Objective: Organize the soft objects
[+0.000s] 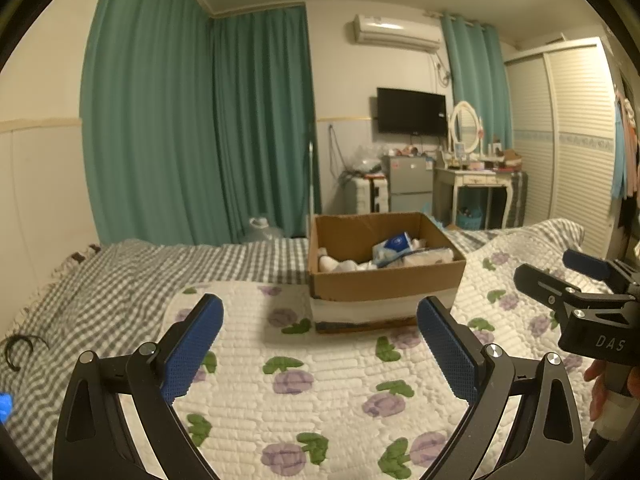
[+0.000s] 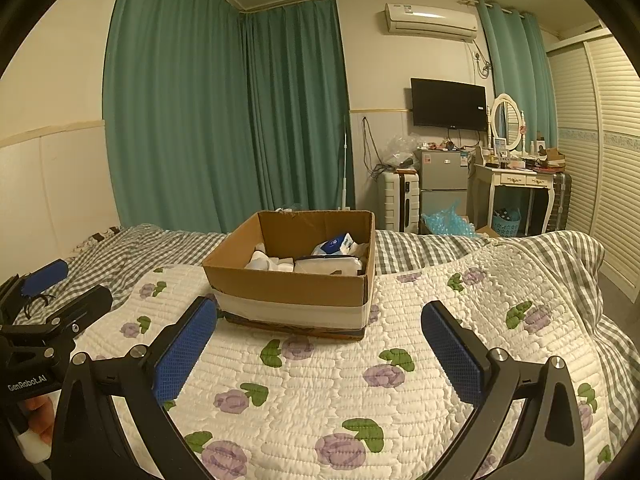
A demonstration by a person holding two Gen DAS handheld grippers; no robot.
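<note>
A cardboard box stands on the white flowered quilt, seen also in the right wrist view. Inside lie white soft items and a blue-and-white packet, which also shows in the right wrist view. My left gripper is open and empty, hovering over the quilt short of the box. My right gripper is open and empty too, also short of the box. The right gripper shows at the right edge of the left wrist view; the left one shows at the left edge of the right wrist view.
A grey checked blanket covers the bed beyond the quilt. A dark hair claw and a blue scrap lie at its left. Beyond the bed stand green curtains, a small fridge and a dressing table.
</note>
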